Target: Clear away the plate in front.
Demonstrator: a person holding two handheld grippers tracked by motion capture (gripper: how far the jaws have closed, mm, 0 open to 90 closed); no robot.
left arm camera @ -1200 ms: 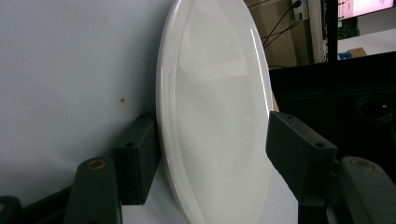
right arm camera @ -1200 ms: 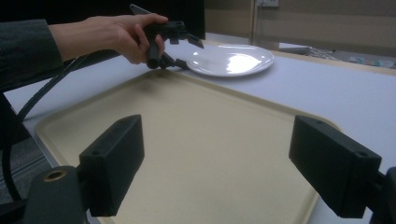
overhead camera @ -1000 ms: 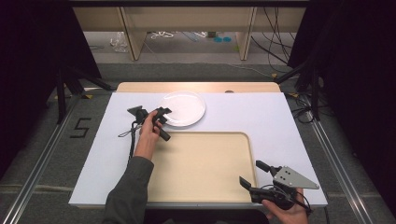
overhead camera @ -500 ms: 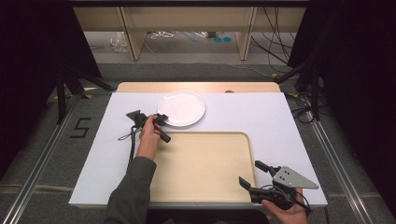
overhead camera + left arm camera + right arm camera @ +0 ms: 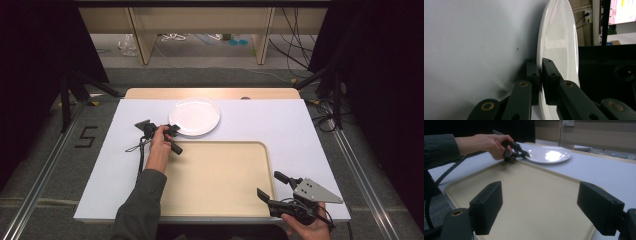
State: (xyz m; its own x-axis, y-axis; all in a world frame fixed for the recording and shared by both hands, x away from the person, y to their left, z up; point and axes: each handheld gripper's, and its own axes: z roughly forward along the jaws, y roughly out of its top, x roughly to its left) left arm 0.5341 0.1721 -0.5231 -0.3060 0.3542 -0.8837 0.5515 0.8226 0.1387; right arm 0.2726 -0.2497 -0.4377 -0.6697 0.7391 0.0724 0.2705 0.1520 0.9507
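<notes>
The white plate point(image 5: 194, 116) sits on the bench point(image 5: 300, 130) just beyond the beige tray point(image 5: 220, 185). The left gripper point(image 5: 172, 131) has its jaws pinched onto the plate's near rim. It looks glossy, rigid and breakable, so I'd expect it to slip or tilt from that edge hold. The right gripper point(image 5: 272, 192) waits over the tray's corner, jaws wide apart and empty.

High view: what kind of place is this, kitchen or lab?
Most likely a lab recording station, not a kitchen. A white-covered table holds just a white plate and a beige tray; dark curtains flank it, with loose cables on the floor behind.
</notes>
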